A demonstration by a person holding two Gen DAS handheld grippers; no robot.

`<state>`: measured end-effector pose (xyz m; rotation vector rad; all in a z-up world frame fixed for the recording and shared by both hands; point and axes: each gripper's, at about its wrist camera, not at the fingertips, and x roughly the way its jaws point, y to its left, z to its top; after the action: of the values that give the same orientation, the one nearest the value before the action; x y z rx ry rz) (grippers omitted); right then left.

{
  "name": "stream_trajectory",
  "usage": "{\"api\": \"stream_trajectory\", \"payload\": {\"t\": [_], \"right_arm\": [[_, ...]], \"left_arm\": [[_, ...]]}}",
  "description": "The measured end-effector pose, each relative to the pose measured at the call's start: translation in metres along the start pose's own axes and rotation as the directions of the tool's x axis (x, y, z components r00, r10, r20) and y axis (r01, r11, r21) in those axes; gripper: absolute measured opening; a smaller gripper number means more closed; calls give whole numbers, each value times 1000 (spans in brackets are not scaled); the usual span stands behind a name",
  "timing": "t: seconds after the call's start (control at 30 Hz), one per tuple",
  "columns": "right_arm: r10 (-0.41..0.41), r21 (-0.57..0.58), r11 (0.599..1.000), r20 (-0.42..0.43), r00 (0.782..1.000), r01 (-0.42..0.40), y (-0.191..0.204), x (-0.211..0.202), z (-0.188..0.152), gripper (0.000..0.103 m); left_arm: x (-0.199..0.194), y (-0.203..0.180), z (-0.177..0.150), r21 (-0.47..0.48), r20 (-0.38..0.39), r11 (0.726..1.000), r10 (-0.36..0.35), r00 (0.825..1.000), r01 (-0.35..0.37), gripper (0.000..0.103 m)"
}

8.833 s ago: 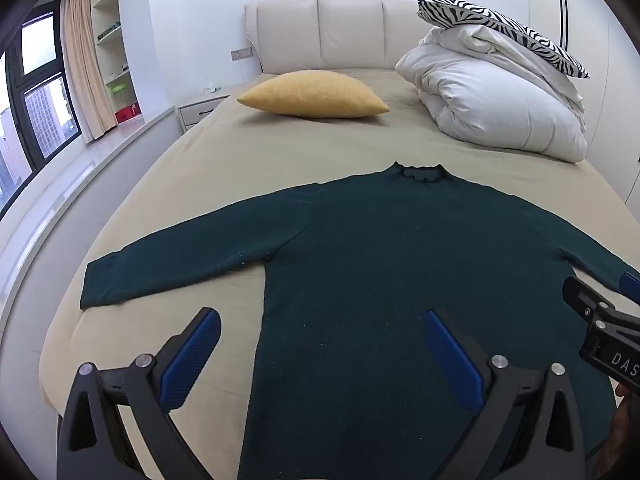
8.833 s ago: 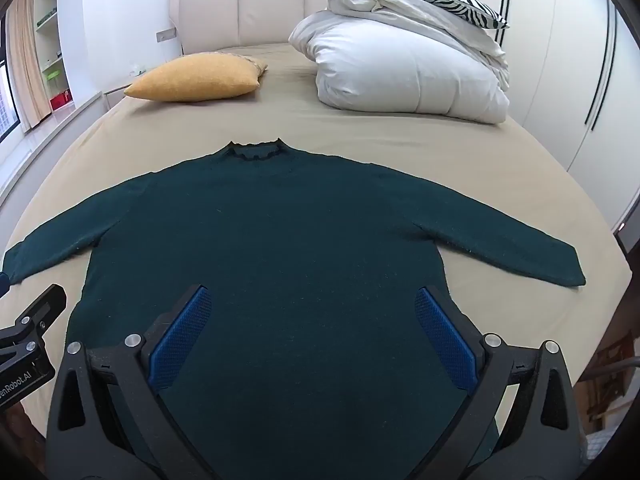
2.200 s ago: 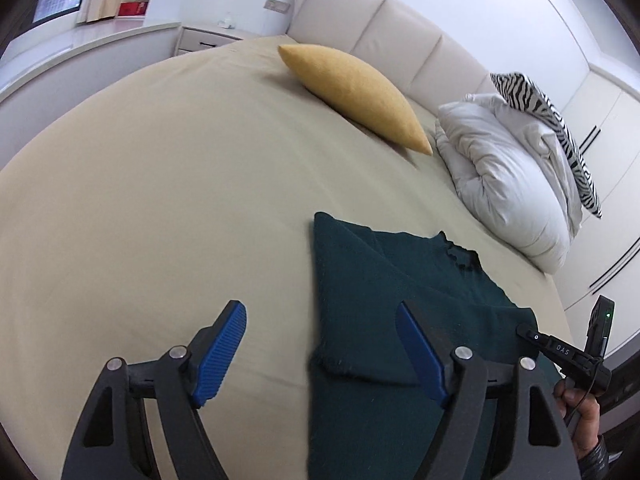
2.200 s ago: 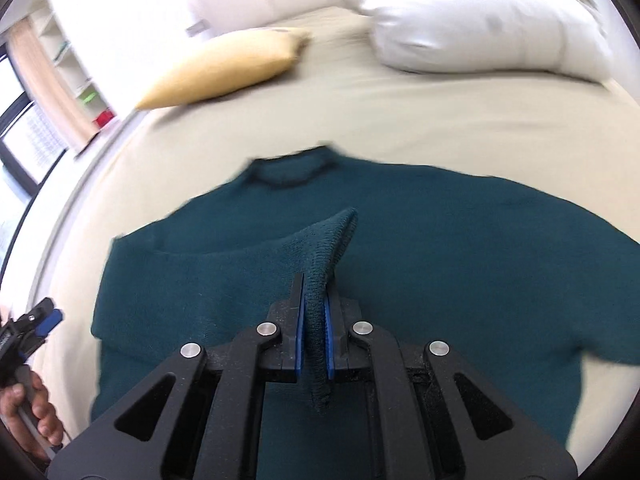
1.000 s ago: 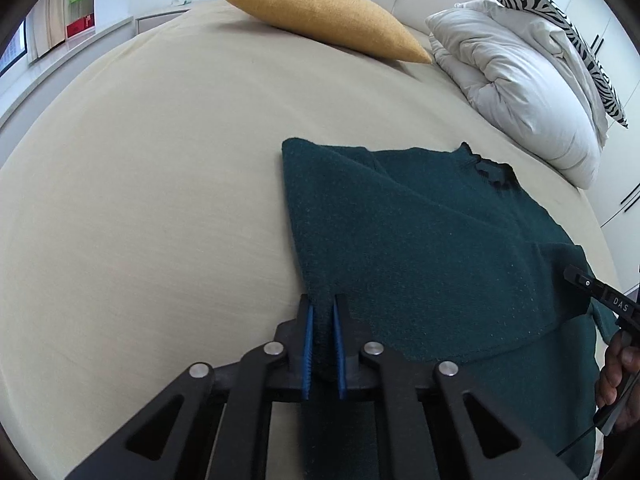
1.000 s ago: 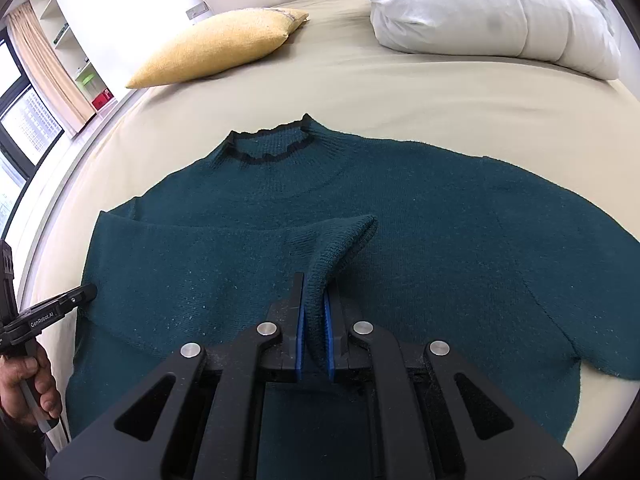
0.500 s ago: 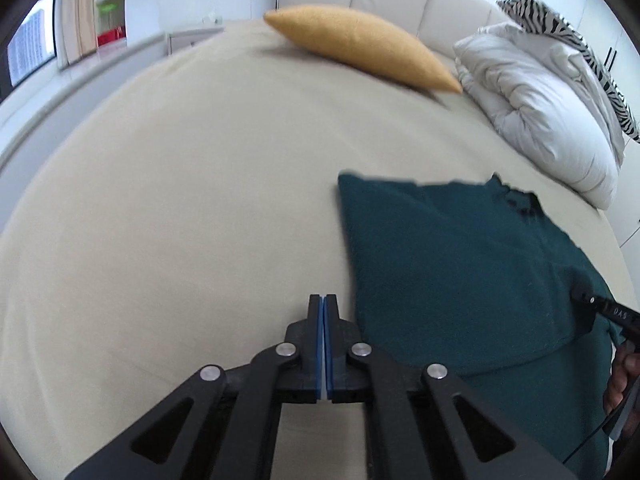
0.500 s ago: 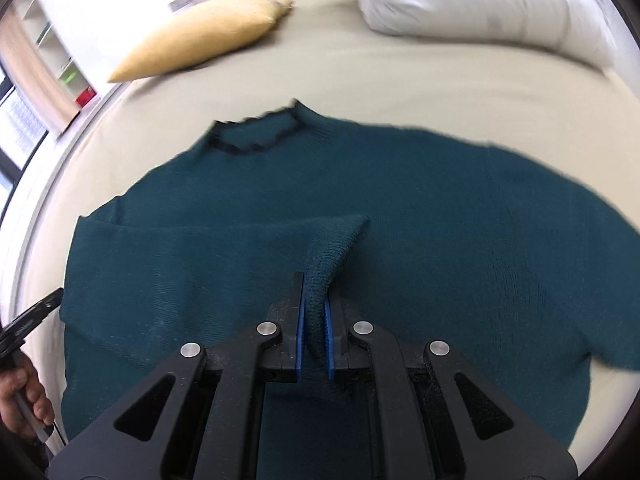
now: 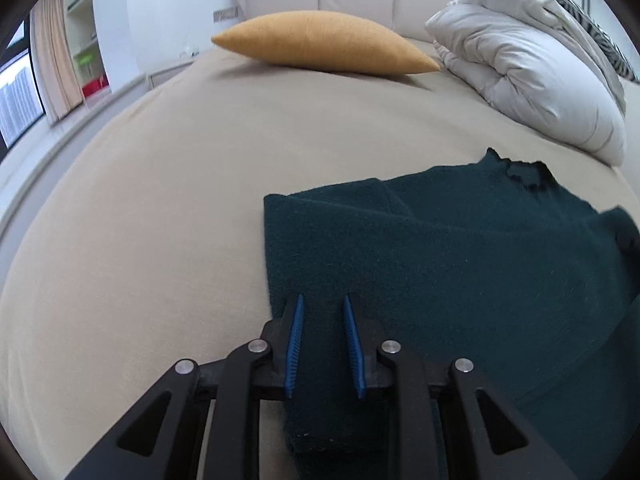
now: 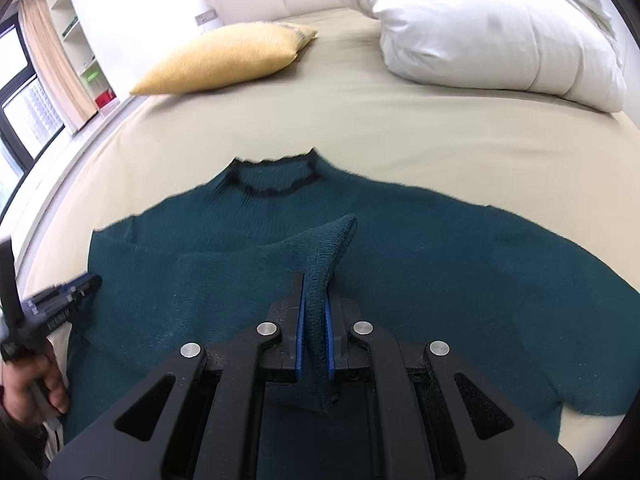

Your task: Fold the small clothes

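Since half a second ago the left gripper (image 9: 322, 344) has been brought over the folded sweater (image 9: 460, 264) edge, jaws just parted narrowly astride it, while the cuff (image 10: 320, 280) is pinched by the right gripper (image 10: 314, 334); a shallow bite could be lost and the fold undone.

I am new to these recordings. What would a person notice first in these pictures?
First, the dark green sweater spread on the beige bed, one sleeve folded across its body. The right gripper pinches that sleeve's cuff at the middle, and the left gripper straddles the folded left edge, jaws just opening. Behind lie a yellow pillow and white duvet.
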<state>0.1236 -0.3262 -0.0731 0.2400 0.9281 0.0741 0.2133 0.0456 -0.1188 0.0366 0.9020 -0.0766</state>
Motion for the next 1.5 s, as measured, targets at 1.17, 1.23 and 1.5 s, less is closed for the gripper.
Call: {"api": "stream_trajectory", "payload": {"t": [1.17, 1.23, 1.5], "right_arm": [[277, 382, 884, 34, 960, -269, -93, 11, -37, 29], [196, 441, 872, 88, 977, -214, -130, -24, -48, 31], [-175, 808, 581, 239, 955, -96, -334, -168, -168, 70]], "left_arm": [[-13, -11, -14, -16, 6, 997, -74, 997, 74, 54], [-23, -10, -15, -50, 13, 997, -63, 998, 63, 55], [-63, -37, -20, -106, 37, 974, -197, 980, 200, 71]]}}
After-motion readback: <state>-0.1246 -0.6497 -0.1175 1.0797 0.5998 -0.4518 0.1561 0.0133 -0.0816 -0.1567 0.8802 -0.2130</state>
